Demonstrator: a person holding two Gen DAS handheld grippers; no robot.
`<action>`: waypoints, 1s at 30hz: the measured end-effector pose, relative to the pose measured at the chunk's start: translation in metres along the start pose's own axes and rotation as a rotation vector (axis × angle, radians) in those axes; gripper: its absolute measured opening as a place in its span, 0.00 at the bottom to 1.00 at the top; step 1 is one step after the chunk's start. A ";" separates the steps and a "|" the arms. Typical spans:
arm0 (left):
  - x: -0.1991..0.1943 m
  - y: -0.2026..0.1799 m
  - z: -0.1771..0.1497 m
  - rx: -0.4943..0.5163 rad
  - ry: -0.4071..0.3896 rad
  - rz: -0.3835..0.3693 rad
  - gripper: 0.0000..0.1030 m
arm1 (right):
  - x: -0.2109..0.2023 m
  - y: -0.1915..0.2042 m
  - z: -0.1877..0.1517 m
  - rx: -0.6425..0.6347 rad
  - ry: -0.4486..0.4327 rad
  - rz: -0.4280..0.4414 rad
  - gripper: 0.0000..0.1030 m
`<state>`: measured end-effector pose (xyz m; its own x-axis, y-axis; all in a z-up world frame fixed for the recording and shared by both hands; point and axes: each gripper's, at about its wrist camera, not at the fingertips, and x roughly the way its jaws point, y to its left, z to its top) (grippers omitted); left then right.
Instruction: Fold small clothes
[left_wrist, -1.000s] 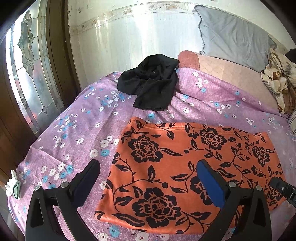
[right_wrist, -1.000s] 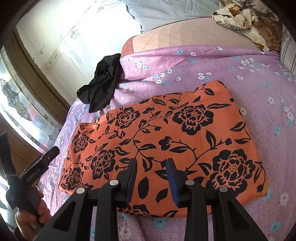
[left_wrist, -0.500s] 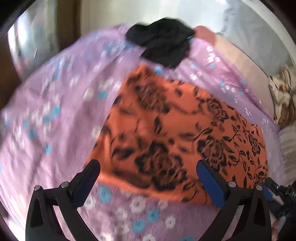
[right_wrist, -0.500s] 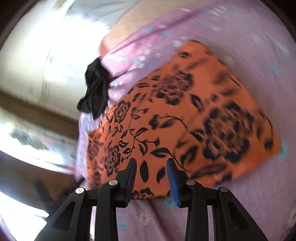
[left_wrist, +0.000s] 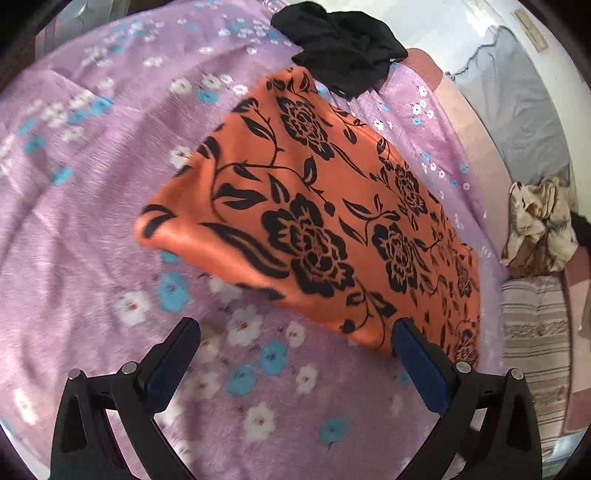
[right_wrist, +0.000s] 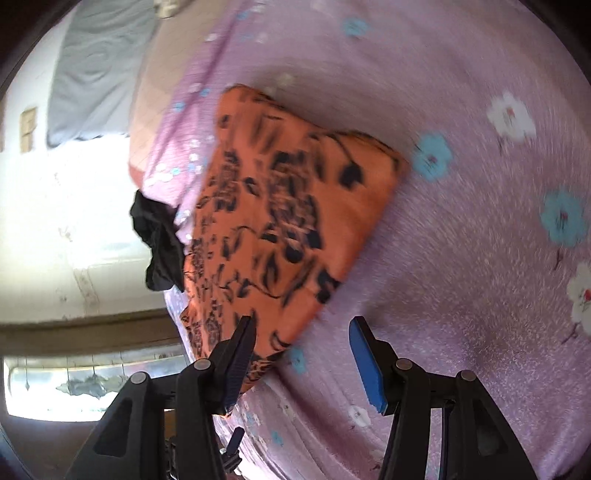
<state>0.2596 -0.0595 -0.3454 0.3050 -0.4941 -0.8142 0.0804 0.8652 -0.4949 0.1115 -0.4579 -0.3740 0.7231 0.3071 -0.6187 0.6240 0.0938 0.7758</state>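
The left tool (left_wrist: 295, 354) hovers low over the bed, its 2 blue-padded fingers spread wide with nothing between them. The right tool (right_wrist: 303, 350) is tilted and also spread — its left finger overlaps the garment's near edge in view; contact cannot be told. The folded orange cloth with black flower print (left_wrist: 314, 206) lies flat on the purple floral bedspread (left_wrist: 92, 184), its long axis running diagonally away from the left tool. A crumpled black garment (left_wrist: 340, 55) sits just beyond its far corner.
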 end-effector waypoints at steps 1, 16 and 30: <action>0.003 0.001 0.002 -0.015 -0.006 -0.009 1.00 | 0.003 -0.002 0.001 0.010 0.000 0.003 0.55; 0.027 0.010 0.038 -0.133 -0.113 -0.042 0.33 | 0.037 0.014 0.035 -0.065 -0.152 0.136 0.56; 0.040 -0.034 0.028 0.065 -0.191 0.070 0.81 | 0.049 0.009 0.047 -0.048 -0.119 0.092 0.22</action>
<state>0.2956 -0.1063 -0.3529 0.4856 -0.4128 -0.7706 0.1118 0.9036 -0.4136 0.1663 -0.4871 -0.4029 0.8084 0.2024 -0.5527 0.5406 0.1161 0.8332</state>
